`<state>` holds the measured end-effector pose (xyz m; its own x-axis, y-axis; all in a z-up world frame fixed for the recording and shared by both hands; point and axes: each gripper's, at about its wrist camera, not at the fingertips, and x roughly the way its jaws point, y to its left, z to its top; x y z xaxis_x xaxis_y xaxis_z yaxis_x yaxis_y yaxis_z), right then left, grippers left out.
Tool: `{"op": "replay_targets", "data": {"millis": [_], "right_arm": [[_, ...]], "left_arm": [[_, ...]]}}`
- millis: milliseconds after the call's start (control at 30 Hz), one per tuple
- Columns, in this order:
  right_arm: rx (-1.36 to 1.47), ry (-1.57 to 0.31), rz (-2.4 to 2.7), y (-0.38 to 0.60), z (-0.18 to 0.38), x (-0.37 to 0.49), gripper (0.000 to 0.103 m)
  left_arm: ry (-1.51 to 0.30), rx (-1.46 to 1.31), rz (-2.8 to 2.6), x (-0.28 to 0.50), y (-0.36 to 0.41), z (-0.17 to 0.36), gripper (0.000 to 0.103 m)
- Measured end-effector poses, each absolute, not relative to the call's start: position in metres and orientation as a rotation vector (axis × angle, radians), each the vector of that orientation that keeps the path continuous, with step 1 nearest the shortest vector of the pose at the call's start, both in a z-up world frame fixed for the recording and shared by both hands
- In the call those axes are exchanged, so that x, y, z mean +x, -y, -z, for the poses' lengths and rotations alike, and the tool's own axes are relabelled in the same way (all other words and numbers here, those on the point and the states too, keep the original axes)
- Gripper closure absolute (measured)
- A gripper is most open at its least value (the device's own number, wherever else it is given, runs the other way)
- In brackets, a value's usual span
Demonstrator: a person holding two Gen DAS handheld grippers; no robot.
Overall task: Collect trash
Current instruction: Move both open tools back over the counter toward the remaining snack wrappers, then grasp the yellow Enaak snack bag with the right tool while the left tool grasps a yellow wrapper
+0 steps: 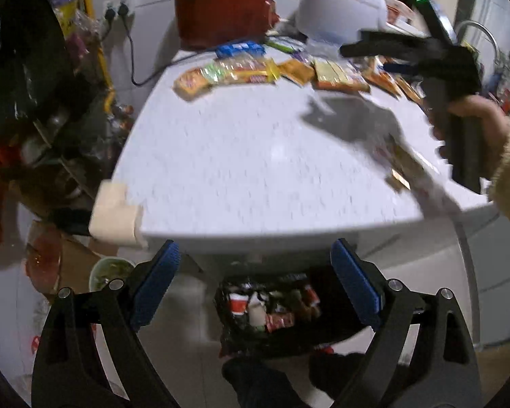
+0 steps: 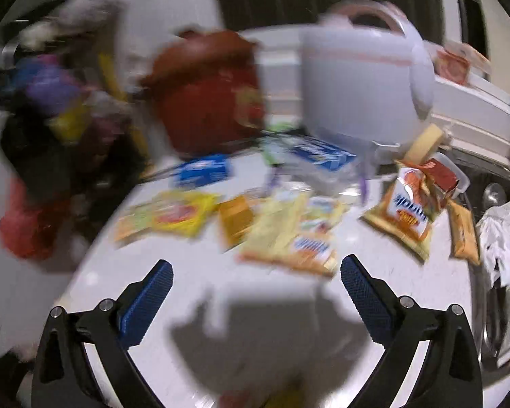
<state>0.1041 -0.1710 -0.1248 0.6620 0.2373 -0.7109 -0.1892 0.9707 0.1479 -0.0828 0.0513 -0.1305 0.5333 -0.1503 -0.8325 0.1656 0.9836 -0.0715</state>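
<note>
Several snack wrappers lie in a row across the far part of the white counter [image 1: 241,156]: a yellow packet [image 1: 241,69], an orange packet [image 1: 336,78], a blue packet [image 1: 239,47]. In the right wrist view they show as a yellow packet [image 2: 183,216], a pale yellow wrapper [image 2: 289,238] and an orange noodle bag [image 2: 406,210]. My left gripper [image 1: 255,258] is open and empty, off the counter's near edge above a black trash bag [image 1: 275,309] holding wrappers. My right gripper [image 2: 256,282] is open and empty above the counter, short of the wrappers; it also shows in the left wrist view [image 1: 357,46].
A red pot [image 1: 221,6] and a white rice cooker [image 1: 343,3] stand behind the wrappers. A foam guard [image 1: 114,214] covers the counter's near left corner. Cluttered shelves [image 1: 44,102] are on the left. A sink [image 2: 493,190] and crumpled white paper [image 2: 499,238] are at right.
</note>
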Motion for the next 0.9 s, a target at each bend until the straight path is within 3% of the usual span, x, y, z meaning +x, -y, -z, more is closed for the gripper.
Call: {"op": "replay_targets", "data": {"millis": [267, 333, 400, 500, 733, 900], "right_arm": [[0.043, -1.009, -0.129, 0.166, 0.177, 0.163, 0.004], [-0.021, -0.996, -0.142, 0.161, 0.178, 0.158, 0.01], [-0.031, -0.986, -0.172, 0.163, 0.174, 0.151, 0.029], [0.041, -0.974, -0.208, 0.179, 0.165, 0.137, 0.042], [0.101, -0.873, -0.219, 0.21, 0.12, 0.087, 0.044], [0.143, -0.829, -0.267, 0.226, 0.1, 0.056, 0.044]], "left_arm": [[-0.958, 0.03, 0.136, -0.055, -0.057, 0.107, 0.015], [-0.949, 0.034, 0.135, -0.051, -0.057, 0.105, 0.015], [-0.948, 0.035, 0.141, -0.047, -0.055, 0.104, 0.015], [-0.95, 0.039, 0.156, -0.04, -0.05, 0.105, 0.015], [-0.946, 0.014, 0.191, -0.003, -0.042, 0.108, 0.015], [-0.889, 0.025, 0.139, 0.065, -0.054, 0.113, 0.015]]}}
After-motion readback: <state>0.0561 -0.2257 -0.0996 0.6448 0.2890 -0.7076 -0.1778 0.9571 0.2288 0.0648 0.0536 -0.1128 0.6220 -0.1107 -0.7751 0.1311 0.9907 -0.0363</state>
